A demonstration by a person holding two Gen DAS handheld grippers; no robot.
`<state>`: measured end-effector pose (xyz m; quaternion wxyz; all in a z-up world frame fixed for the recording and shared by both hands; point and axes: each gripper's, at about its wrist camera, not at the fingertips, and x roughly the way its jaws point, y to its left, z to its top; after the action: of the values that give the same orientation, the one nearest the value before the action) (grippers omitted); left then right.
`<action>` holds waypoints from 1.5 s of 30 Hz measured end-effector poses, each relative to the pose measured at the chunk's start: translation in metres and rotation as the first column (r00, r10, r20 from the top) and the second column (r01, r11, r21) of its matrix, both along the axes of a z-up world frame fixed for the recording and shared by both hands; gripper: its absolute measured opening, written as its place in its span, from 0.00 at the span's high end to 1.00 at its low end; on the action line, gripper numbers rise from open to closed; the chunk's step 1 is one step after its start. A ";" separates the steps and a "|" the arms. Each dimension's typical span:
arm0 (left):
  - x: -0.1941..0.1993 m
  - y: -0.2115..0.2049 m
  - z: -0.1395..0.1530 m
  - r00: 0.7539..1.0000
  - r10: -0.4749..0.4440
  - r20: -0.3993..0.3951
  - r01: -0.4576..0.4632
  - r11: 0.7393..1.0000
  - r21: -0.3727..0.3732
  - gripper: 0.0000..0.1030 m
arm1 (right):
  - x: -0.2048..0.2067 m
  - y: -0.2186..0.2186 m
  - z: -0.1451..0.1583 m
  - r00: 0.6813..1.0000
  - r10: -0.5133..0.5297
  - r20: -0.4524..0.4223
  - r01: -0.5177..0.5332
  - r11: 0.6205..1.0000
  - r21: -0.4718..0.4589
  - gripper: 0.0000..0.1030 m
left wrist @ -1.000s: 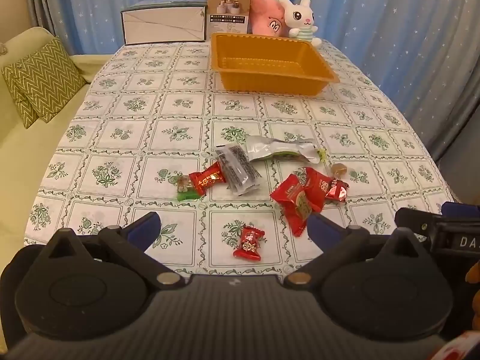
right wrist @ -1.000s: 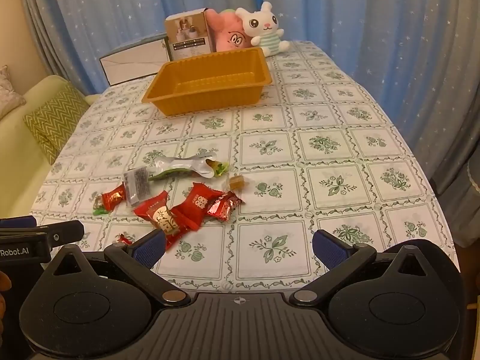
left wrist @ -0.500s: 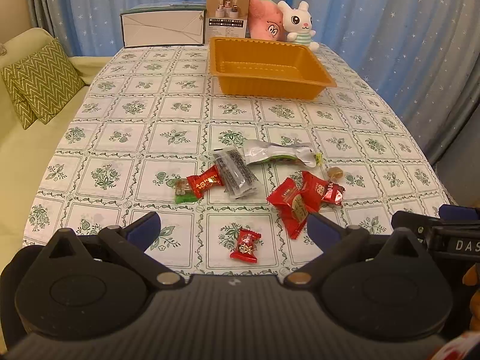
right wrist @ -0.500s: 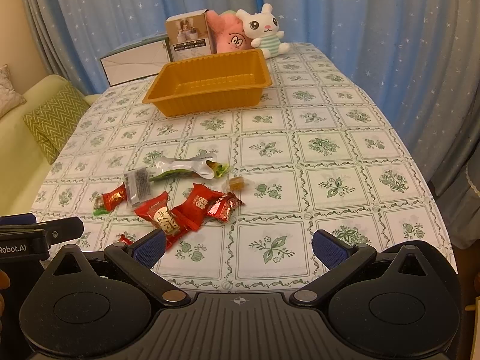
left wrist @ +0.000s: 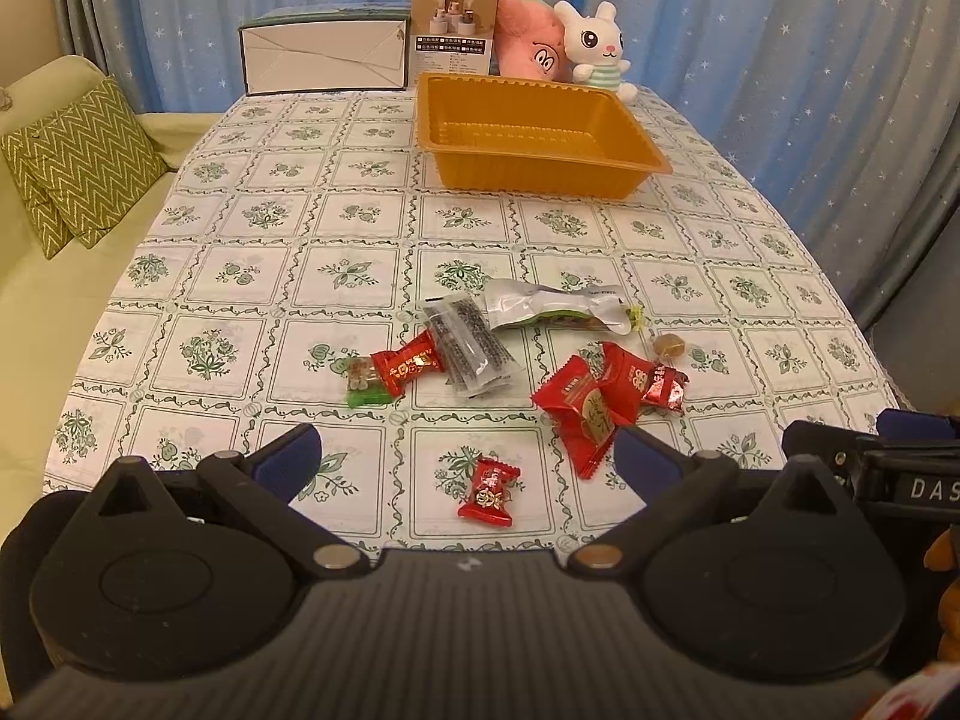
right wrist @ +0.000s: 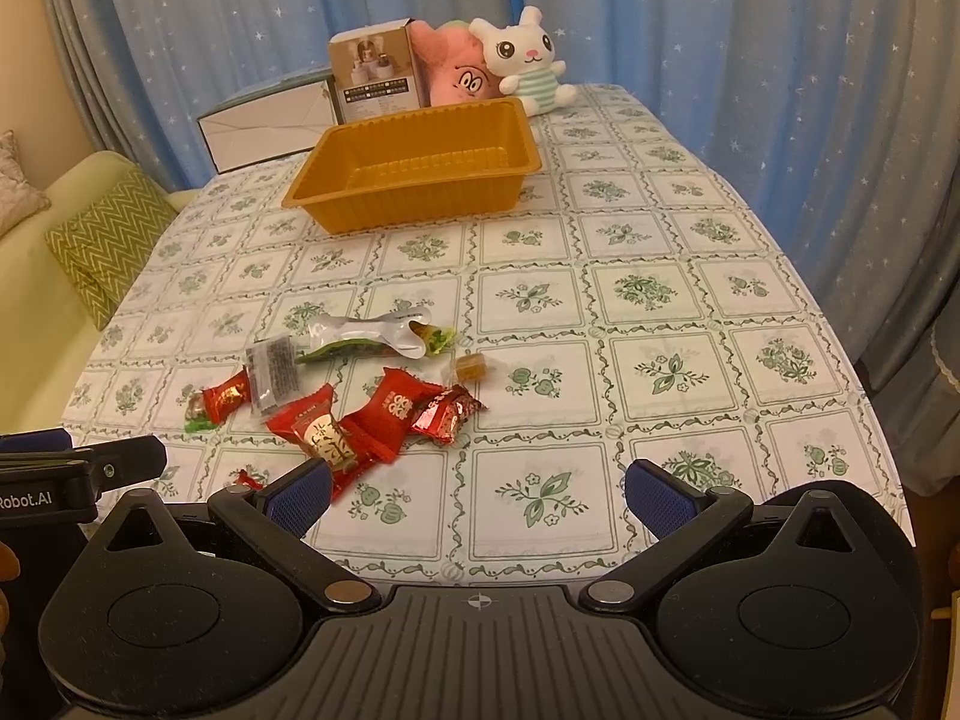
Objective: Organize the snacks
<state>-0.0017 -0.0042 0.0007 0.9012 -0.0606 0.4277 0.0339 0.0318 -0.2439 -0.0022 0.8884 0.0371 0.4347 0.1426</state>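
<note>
Several wrapped snacks lie near the table's front: a small red candy [left wrist: 489, 491], a red and green candy [left wrist: 396, 369], a clear dark-speckled packet [left wrist: 471, 345], a silver pouch [left wrist: 549, 306], red packets [left wrist: 600, 399] [right wrist: 360, 420] and a small brown candy [left wrist: 669, 346] [right wrist: 471, 367]. An empty orange tray [left wrist: 534, 138] [right wrist: 414, 165] stands at the back. My left gripper [left wrist: 465, 462] is open and empty, above the small red candy. My right gripper [right wrist: 477, 495] is open and empty, to the right of the red packets.
A white box [left wrist: 324, 57], a small carton [left wrist: 453, 30] and two plush toys [left wrist: 564, 45] stand behind the tray. A sofa with a green cushion [left wrist: 78, 162] is to the left. Blue curtains surround the table [right wrist: 660, 312].
Both grippers have drawn back and up a little, so the snacks sit slightly farther away in both views. Both stay open. No snack has moved.
</note>
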 end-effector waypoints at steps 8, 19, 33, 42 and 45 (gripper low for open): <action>0.000 0.001 -0.001 1.000 0.001 -0.001 -0.001 1.000 -0.001 0.00 | 0.000 -0.001 -0.001 1.000 -0.003 -0.002 0.003 1.000 0.002 0.00; 0.000 0.000 -0.001 1.000 0.002 -0.002 -0.002 1.000 0.000 0.00 | 0.000 -0.002 -0.001 1.000 -0.006 -0.003 0.006 1.000 0.005 0.00; -0.002 0.000 0.000 1.000 -0.001 -0.001 0.001 1.000 0.003 0.00 | 0.000 -0.002 0.000 1.000 -0.008 -0.002 0.008 1.000 0.004 0.00; -0.004 0.000 0.001 1.000 -0.003 0.001 0.003 1.000 0.005 0.00 | 0.000 -0.003 0.000 1.000 -0.009 -0.002 0.009 1.000 0.004 0.00; -0.004 0.000 0.001 1.000 -0.003 0.001 0.003 1.000 0.006 0.00 | 0.000 -0.003 0.000 1.000 -0.009 -0.003 0.009 1.000 0.004 0.00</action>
<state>-0.0055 -0.0044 0.0013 0.9017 -0.0576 0.4272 0.0338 0.0320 -0.2470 -0.0024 0.8884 0.0413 0.4355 0.1393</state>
